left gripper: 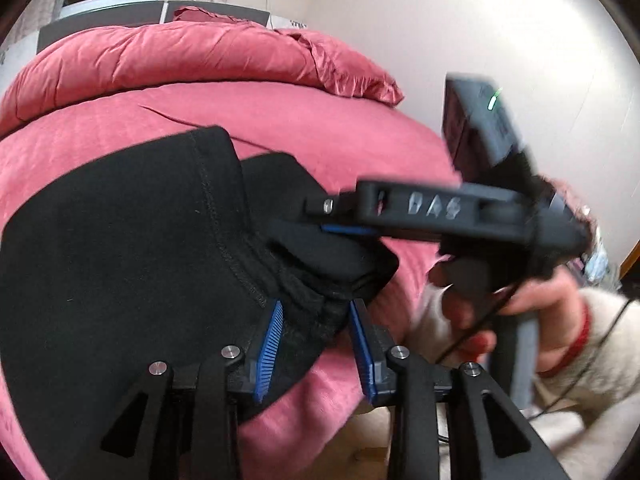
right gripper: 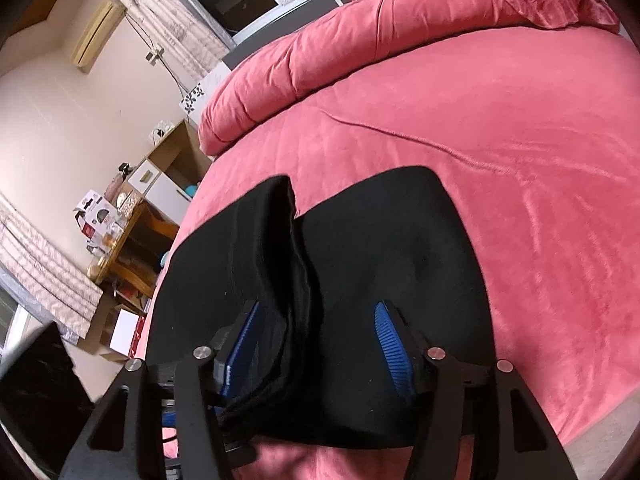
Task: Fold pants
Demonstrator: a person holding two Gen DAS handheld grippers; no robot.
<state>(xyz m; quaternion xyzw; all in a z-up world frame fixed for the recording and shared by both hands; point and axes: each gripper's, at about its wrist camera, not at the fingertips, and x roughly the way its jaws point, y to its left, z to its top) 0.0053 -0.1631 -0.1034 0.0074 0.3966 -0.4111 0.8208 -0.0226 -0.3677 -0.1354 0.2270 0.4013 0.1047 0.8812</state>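
Black pants (left gripper: 132,240) lie on the pink bed (left gripper: 328,120); they also show in the right wrist view (right gripper: 380,248). My left gripper (left gripper: 316,312) stands open, its blue pads either side of the bunched waistband. My right gripper (right gripper: 316,328) is open over a raised fold of the pants (right gripper: 276,240), with cloth against its left pad (right gripper: 240,344). In the left wrist view the right gripper (left gripper: 340,220) reaches in from the right onto the same waistband area, held by a hand (left gripper: 512,300).
A rolled pink duvet (left gripper: 180,56) lies across the far end of the bed. A wooden desk with boxes (right gripper: 120,232) stands left of the bed by the wall. The bed's near edge (right gripper: 560,412) drops off to the floor.
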